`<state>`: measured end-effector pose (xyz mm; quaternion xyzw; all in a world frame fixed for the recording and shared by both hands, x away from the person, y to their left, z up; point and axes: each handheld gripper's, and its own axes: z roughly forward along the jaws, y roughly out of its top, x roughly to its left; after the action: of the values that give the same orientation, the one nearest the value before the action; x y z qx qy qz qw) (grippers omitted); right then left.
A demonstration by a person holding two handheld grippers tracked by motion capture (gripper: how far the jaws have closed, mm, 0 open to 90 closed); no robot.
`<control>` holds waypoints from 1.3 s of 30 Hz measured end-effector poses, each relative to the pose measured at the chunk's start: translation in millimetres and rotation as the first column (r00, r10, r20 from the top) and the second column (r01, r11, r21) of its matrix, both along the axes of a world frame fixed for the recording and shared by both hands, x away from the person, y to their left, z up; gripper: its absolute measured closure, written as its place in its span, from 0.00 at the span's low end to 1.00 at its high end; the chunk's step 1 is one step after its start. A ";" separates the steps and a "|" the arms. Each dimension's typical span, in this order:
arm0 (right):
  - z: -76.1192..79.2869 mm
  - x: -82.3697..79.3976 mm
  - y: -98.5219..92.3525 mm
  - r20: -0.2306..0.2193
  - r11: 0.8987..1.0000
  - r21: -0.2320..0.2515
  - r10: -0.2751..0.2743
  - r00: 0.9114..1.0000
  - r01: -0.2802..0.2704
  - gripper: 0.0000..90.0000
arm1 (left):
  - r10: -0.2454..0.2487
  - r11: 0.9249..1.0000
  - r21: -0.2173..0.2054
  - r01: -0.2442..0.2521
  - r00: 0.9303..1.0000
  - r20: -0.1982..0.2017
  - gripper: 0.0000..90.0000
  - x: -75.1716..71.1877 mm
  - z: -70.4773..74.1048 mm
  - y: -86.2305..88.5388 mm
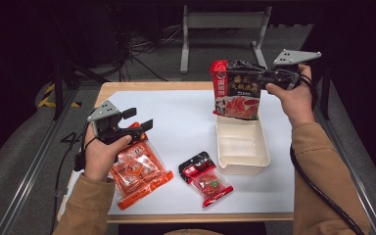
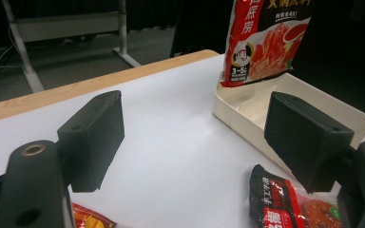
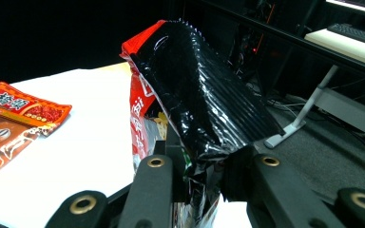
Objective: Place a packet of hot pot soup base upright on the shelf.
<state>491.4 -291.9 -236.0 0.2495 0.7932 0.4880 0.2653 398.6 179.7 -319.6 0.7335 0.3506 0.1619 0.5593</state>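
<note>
My right gripper (image 1: 260, 77) is shut on the top of a large red-and-black soup-base packet (image 1: 236, 89), which hangs upright over the far end of a cream tray (image 1: 242, 164). In the right gripper view the jaws pinch the packet's crinkled black edge (image 3: 204, 109). My left gripper (image 1: 138, 119) hovers open over the table's left side, above an orange snack packet (image 1: 139, 172). In the left gripper view its jaws (image 2: 195, 137) stand wide apart with nothing between them; the hanging packet (image 2: 264, 40) and the tray (image 2: 342, 118) lie beyond.
A small red-and-black packet (image 1: 205, 177) lies on the white table cover (image 1: 186, 122), between the orange packet and the tray. Metal stand legs (image 1: 223, 22) rise behind the table. The orange packet (image 3: 14, 123) shows at the left of the right gripper view.
</note>
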 end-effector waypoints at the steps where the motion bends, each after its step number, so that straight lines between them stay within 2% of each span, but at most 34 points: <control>1: -2.5 1.3 -1.8 -0.004 1.000 0.003 -0.004 1.000 0.004 0.85 | 0.002 1.000 0.003 -0.002 1.000 0.000 0.25 0.2 -0.2 0.0; 10: -19.4 7.4 -8.9 -0.030 1.000 0.012 -0.012 0.999 0.013 0.85 | 0.007 1.000 -0.002 -0.007 1.000 -0.007 0.25 0.5 -1.1 0.6; 20: -32.5 11.4 -10.7 -0.045 0.999 0.021 -0.023 0.999 0.024 0.85 | 0.011 1.000 0.016 -0.011 1.000 -0.002 0.24 0.4 -1.3 0.5; 26: -38.1 12.4 -10.2 -0.069 0.999 0.025 -0.027 0.997 0.029 0.84 | 0.013 1.000 0.029 -0.013 1.000 0.005 0.24 0.1 -1.0 0.1; 34: -48.5 11.6 -11.6 -0.094 0.998 0.054 -0.022 0.995 0.027 0.82 | 0.013 0.999 0.032 -0.013 1.000 -0.001 0.23 0.2 -1.4 0.3; 39: -55.2 11.5 -12.7 -0.113 0.999 0.043 -0.024 0.993 0.029 0.81 | 0.014 0.999 0.031 -0.014 1.000 0.000 0.23 0.7 -1.8 0.8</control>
<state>502.9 -304.6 -291.2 0.2930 0.7925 0.4871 0.2212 399.3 180.5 -321.4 0.7395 0.3533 0.1709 0.5469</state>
